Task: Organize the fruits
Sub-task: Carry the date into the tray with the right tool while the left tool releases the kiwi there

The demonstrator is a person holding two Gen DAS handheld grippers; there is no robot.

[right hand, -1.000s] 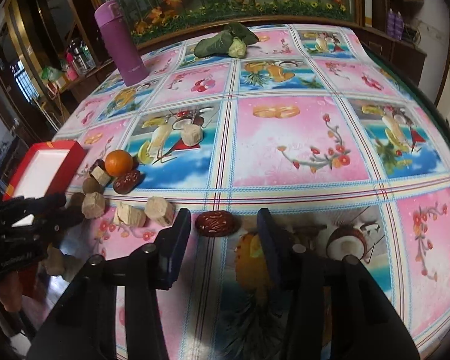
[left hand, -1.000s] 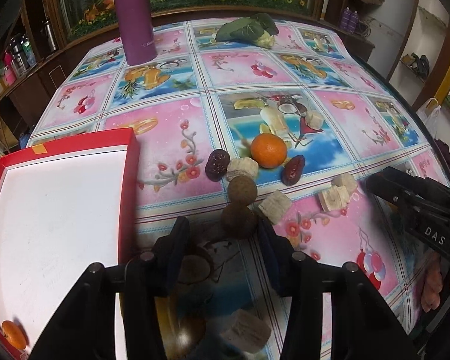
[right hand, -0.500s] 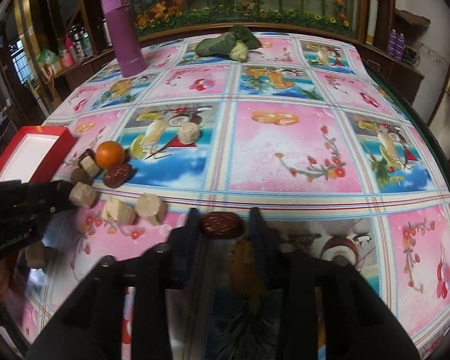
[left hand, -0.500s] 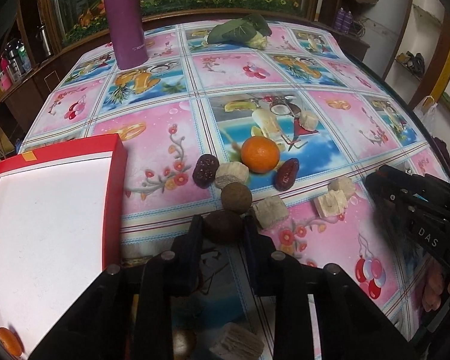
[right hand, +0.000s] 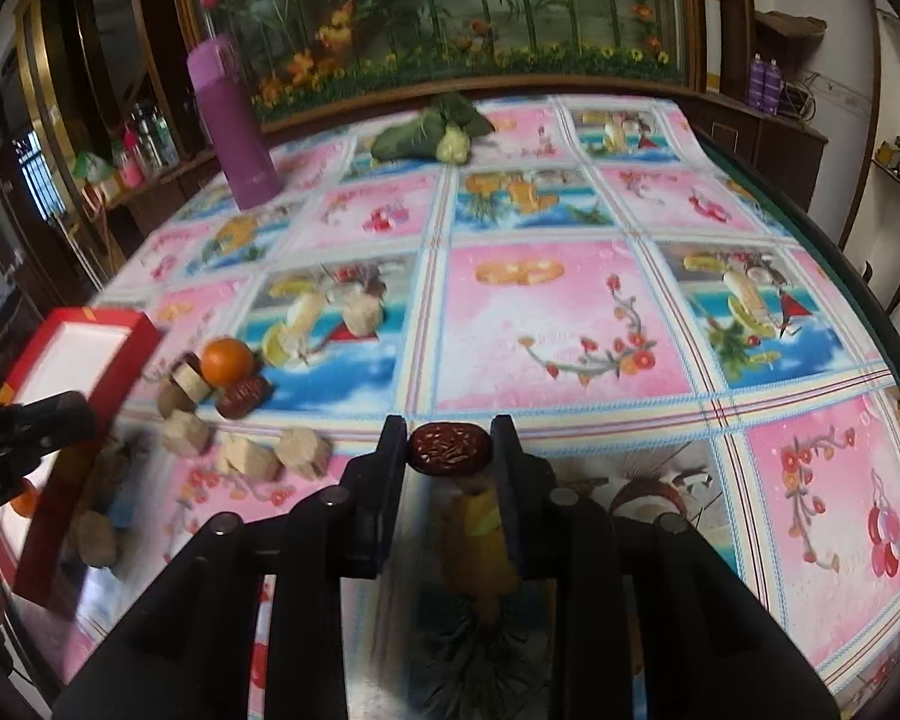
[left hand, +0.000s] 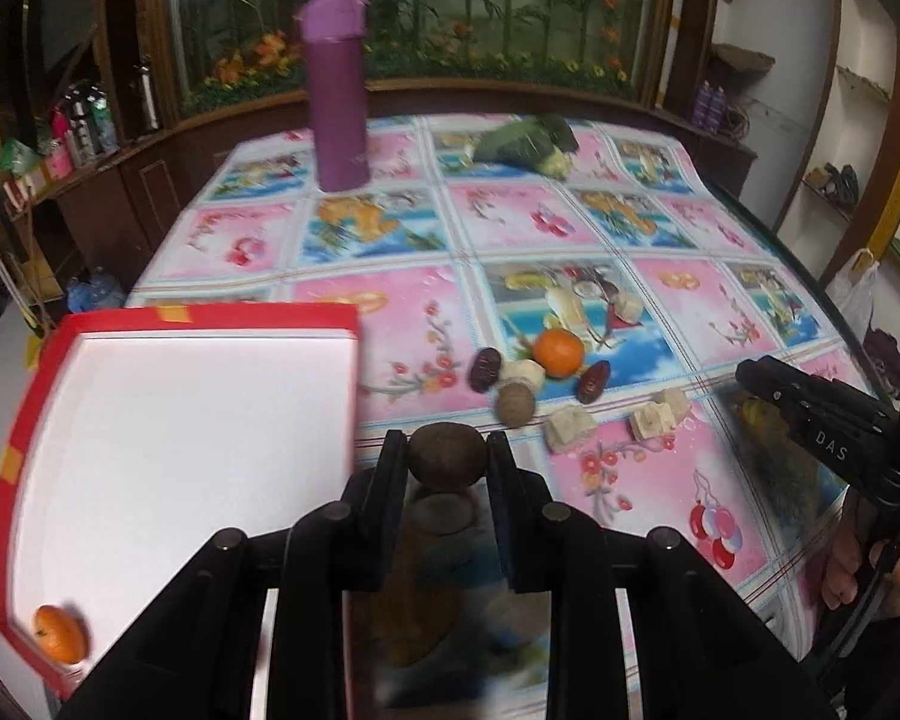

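White letters "DAS" on the black right tool [left hand: 750, 373], no other legible text

A home, most likely a dining or living room — a table [right hand: 570, 324] under a glossy fruit-print cloth, a purple flask [right hand: 234, 126] standing on it. Behind runs a dark wooden cabinet [right hand: 768, 138] below a big flower-and-bamboo panel [right hand: 450, 12] — painting or glass, hard to tell. Bottles [left hand: 84, 126] crowd a side shelf.
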